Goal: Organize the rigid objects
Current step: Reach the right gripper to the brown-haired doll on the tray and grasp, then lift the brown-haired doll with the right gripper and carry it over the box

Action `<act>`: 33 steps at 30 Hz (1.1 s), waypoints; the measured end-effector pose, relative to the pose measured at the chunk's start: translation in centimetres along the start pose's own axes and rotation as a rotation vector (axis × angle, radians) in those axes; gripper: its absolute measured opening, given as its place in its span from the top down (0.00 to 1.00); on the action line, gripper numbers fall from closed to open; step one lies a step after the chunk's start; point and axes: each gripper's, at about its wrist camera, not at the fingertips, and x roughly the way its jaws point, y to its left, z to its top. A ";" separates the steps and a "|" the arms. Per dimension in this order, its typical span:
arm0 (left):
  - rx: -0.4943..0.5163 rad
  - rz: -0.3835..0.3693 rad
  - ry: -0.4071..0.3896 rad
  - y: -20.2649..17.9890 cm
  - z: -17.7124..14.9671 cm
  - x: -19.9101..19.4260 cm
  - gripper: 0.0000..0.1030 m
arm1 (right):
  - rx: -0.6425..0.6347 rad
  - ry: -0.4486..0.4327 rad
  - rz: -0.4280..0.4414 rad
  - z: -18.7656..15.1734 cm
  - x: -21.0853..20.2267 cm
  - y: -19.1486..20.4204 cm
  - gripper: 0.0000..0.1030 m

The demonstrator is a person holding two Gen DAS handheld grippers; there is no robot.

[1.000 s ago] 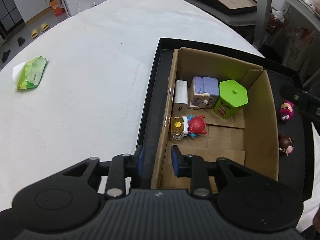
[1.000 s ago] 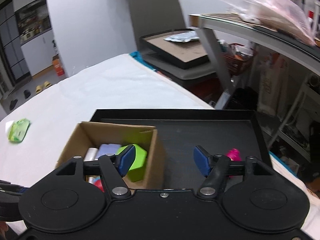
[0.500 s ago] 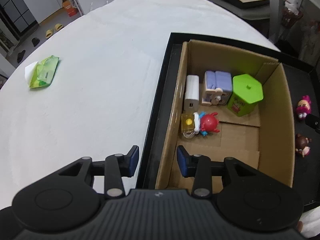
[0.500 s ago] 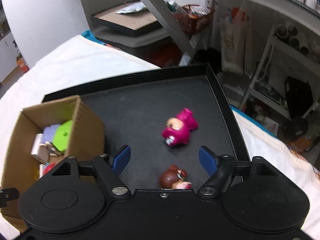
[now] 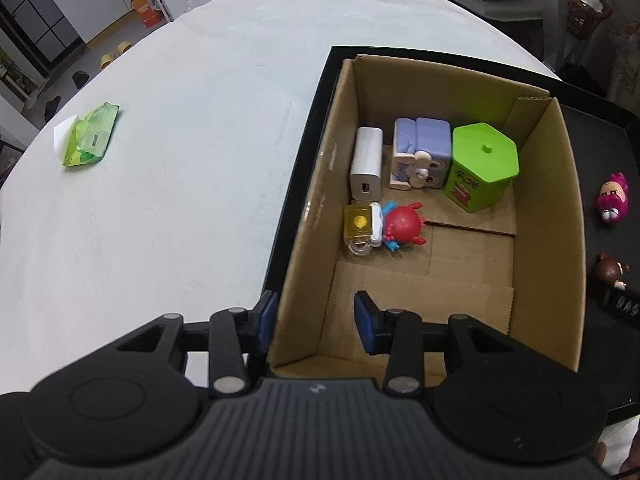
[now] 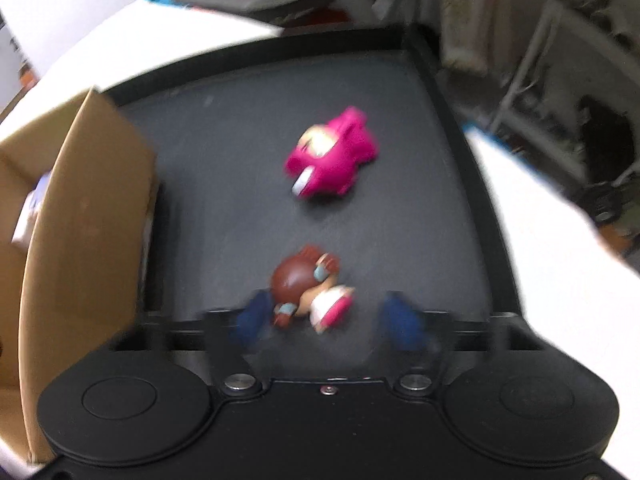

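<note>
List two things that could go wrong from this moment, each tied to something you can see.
1. The open right claw frames the brown-haired figurine off-centre, near one finger; closing may knock it away.
2. The left claw straddles the cardboard box wall, open; the box could shift when a toy drops in.

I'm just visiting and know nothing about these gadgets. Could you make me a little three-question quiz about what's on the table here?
1. True or false: the green hexagonal container stands inside the cardboard box.
2. Which toy lies between the open fingers of the right gripper: A) the pink figurine, B) the brown-haired figurine, C) the red crab toy?
3. Fill in: the left gripper straddles the box's near-left ____.

Key: 1 true; 2 B; 3 wall.
</note>
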 end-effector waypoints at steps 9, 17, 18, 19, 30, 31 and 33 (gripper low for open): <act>0.006 0.012 -0.017 -0.3 -0.1 -0.7 0.61 | 0.013 -0.081 0.054 0.0 -2.5 -0.6 0.75; 0.014 0.004 -0.025 -0.3 -0.2 -0.9 0.61 | 0.037 -0.095 0.082 0.3 -3.1 -1.1 0.99; 0.010 0.001 -0.026 -0.3 -0.2 -1.0 0.61 | 0.043 -0.086 0.077 0.4 -2.9 -1.1 0.96; 0.008 -0.002 -0.028 -0.2 -0.2 -1.1 0.61 | 0.055 -0.076 0.069 0.5 -2.7 -1.2 0.94; 0.016 -0.040 -0.029 0.5 -0.1 -0.8 0.61 | -0.051 -0.106 0.029 0.6 -3.4 2.4 0.21; 0.017 -0.037 -0.028 0.5 0.0 -0.7 0.61 | -0.060 -0.115 0.019 0.6 -3.4 2.5 0.21; 0.012 -0.035 -0.029 0.8 0.0 -0.5 0.61 | -0.080 -0.136 -0.013 0.8 -3.3 2.7 0.21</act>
